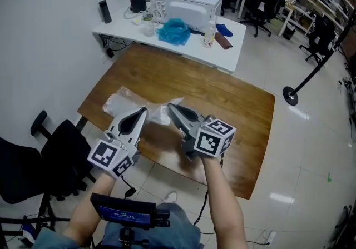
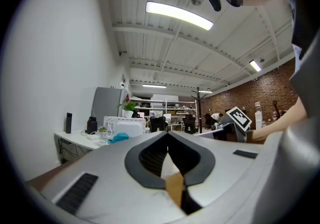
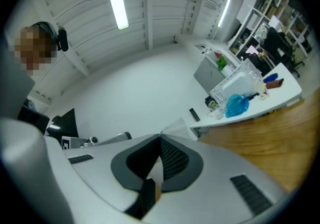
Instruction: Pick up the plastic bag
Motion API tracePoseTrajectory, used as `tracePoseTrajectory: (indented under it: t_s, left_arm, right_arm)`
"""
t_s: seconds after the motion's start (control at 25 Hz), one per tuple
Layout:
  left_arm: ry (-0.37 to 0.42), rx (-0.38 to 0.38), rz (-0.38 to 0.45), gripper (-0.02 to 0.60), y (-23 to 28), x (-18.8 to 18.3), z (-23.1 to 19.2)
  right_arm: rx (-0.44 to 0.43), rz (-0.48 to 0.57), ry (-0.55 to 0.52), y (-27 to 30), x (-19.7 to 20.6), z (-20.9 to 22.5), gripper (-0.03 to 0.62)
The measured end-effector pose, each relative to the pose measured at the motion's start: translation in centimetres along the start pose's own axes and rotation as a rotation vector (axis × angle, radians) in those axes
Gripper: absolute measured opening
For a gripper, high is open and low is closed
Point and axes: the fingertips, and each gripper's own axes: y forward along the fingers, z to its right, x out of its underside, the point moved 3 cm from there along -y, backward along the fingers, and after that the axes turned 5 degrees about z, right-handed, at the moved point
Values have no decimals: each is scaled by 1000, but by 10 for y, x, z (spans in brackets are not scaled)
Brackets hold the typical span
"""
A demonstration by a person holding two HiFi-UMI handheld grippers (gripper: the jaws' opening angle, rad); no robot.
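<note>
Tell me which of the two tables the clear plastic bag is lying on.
The brown wooden table nearest the person; the clear plastic bag lies on its left part. The white table behind holds a white appliance and a blue bag.

Left gripper (image 1: pixel 144 111), right gripper (image 1: pixel 170 106): fingers (image 2: pixel 149 157) together

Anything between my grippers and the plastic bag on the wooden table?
Nothing visible. The plastic bag lies alone on the wooden table, just ahead of the left gripper and right gripper. Both are shut, though. Other clutter sits on the white table beyond.
</note>
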Motion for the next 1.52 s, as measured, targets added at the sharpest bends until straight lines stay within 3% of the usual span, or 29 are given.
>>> tracePoseTrajectory:
  t_s: [0.32, 0.76, 1.16, 1.52]
  left_arm:
    - [-24, 99, -35, 6, 25, 22, 33]
    - [-66, 259, -64, 6, 41, 44, 51]
    - [-89, 408, -110, 6, 54, 61, 56]
    - [-118, 486, -154, 6, 54, 82, 62]
  right_arm:
    - [127, -18, 85, -56, 36, 29, 0]
    - [354, -43, 84, -104, 70, 57, 0]
    - [635, -103, 85, -149, 110, 87, 31]
    - [878, -106, 61, -189, 138, 101, 34]
